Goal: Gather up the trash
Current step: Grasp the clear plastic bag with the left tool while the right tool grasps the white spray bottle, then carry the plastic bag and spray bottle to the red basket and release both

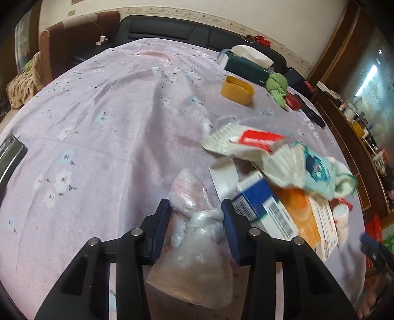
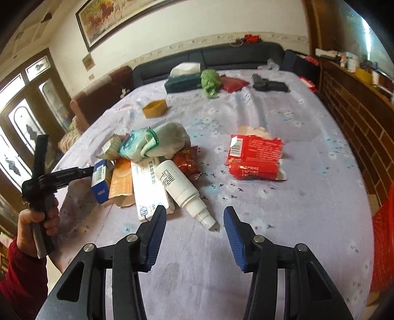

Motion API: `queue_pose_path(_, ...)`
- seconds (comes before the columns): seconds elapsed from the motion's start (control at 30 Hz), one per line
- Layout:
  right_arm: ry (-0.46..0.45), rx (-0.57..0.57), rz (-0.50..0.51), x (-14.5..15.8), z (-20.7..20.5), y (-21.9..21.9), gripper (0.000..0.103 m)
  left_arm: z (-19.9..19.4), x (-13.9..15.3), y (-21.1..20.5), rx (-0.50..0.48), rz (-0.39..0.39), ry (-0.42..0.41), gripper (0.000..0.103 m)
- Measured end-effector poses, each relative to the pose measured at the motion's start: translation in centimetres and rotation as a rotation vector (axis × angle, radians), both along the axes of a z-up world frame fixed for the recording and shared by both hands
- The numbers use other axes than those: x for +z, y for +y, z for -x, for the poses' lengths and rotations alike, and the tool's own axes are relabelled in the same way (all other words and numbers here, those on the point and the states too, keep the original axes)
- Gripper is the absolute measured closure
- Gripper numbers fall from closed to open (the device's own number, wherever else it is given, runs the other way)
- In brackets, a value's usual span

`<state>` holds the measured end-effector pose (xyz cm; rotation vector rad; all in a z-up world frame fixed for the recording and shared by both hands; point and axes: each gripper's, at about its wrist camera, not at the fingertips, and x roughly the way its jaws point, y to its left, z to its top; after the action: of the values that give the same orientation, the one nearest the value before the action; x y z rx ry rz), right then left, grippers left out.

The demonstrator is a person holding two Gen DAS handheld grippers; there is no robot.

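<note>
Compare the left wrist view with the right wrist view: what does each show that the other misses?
Left only: the crumpled clear plastic bag between the left tool pads. Right only: the torn red snack packet, the framed horse painting and the right tool, open and empty. Both: the yellow plastic cup, blue cardboard box, lilac floral tablecloth.

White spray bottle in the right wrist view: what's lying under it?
The white spray bottle lies tilted across a flat white printed box and a crumpled red snack wrapper. Anything deeper is covered.
</note>
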<state>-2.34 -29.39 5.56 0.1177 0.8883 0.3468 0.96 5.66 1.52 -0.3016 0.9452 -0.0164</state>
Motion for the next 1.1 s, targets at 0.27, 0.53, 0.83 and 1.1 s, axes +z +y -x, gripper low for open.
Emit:
queue_pose_path(0.27, 0.036, 0.06, 0.069, -2.5, -3.3, 2.1, 0.062, 3.8, 2.0, -1.5, -0.054, -0.076, -0.103, 0.066)
queue_pose_path(0.53, 0.005, 0.096, 0.127, -3.4, -4.1, 4.2, 0.068, 6.3, 3.5, -4.7, -0.138, -0.111, -0.176, 0.066)
queue_pose_path(0.83, 0.006, 0.104, 0.161, -3.7, -4.6, 5.2, 0.068, 6.5, 3.9, -8.1, -0.218, -0.132, -0.192, 0.066)
queue_pose_path(1.1, -0.037, 0.038, 0.082, -2.0, -2.5, 3.5, 0.07, 6.9, 4.6, -10.9, -0.275, -0.136, -0.211, 0.066)
